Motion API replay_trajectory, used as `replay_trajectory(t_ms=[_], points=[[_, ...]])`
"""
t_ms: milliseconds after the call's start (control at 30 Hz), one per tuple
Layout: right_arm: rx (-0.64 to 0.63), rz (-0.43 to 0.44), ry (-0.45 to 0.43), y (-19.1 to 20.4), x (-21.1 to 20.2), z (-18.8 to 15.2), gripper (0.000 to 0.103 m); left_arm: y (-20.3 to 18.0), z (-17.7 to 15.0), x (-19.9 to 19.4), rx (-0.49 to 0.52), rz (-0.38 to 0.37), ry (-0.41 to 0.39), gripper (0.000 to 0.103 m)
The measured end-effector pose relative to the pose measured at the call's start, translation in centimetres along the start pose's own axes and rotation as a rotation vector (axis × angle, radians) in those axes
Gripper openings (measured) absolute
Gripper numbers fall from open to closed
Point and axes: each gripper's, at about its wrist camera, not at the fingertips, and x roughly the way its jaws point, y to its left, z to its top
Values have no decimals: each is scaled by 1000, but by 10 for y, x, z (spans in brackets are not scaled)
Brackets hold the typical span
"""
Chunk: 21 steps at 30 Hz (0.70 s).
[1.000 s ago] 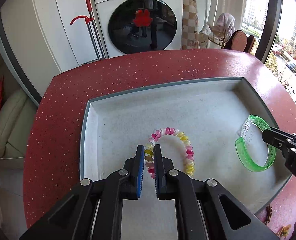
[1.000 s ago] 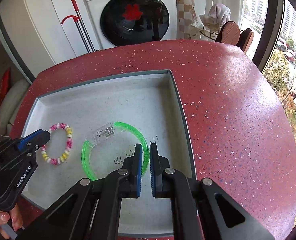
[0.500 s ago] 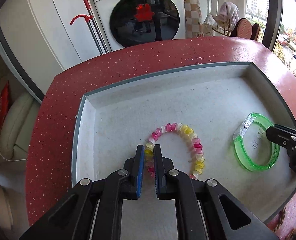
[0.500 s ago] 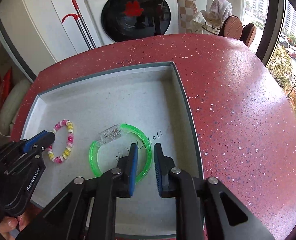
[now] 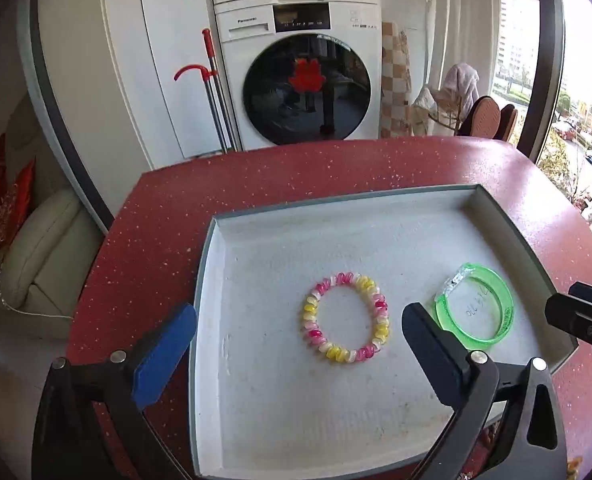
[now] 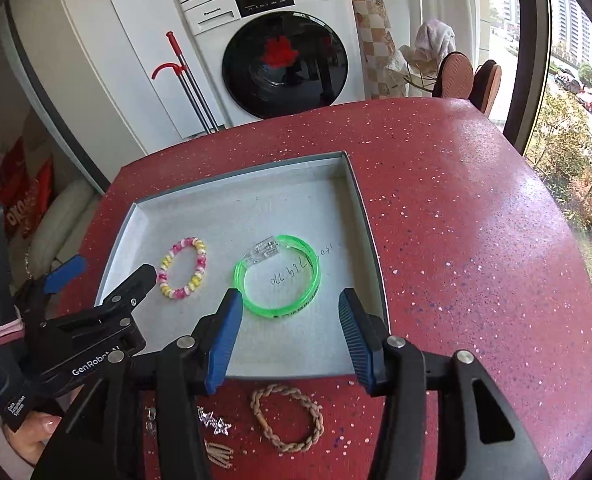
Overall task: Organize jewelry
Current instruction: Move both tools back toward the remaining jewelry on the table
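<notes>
A pink, yellow and white beaded bracelet and a green translucent bangle lie in a shallow grey tray on the red table. My left gripper is open and empty, raised above the tray's near left part; it also shows in the right wrist view. My right gripper is open and empty above the tray's near edge, just in front of the bangle. On the table in front of the tray lie a braided brown bracelet, a silver star piece and gold pins.
The red speckled table stretches wide to the right of the tray. A washing machine, a red-handled mop and a chair stand behind the table. A cream sofa is on the left.
Both grippers have opened wide and pulled up and back from the tray. The beaded bracelet and green bangle now lie released in the tray.
</notes>
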Motion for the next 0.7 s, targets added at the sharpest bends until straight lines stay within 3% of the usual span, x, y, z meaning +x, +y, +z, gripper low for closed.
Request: replay_trajectory(t_ms=[167, 267, 467, 567, 700], points=[[-3, 13, -26, 0, -26, -22, 81, 6, -11, -30, 4, -8, -15, 103], [5, 34, -68, -2, -46, -36, 89, 14, -20, -51, -8, -13, -30, 103], [9, 80, -97, -5, -71, -67, 90, 22, -54, -77, -23, -55, -3, 103], [19, 107, -22, -8, -72, -87, 90, 21, -77, -81, -27, -57, 23, 103], [21, 37, 60, -16, -67, -120, 90, 15, -106, -78, -33, -45, 74, 103]])
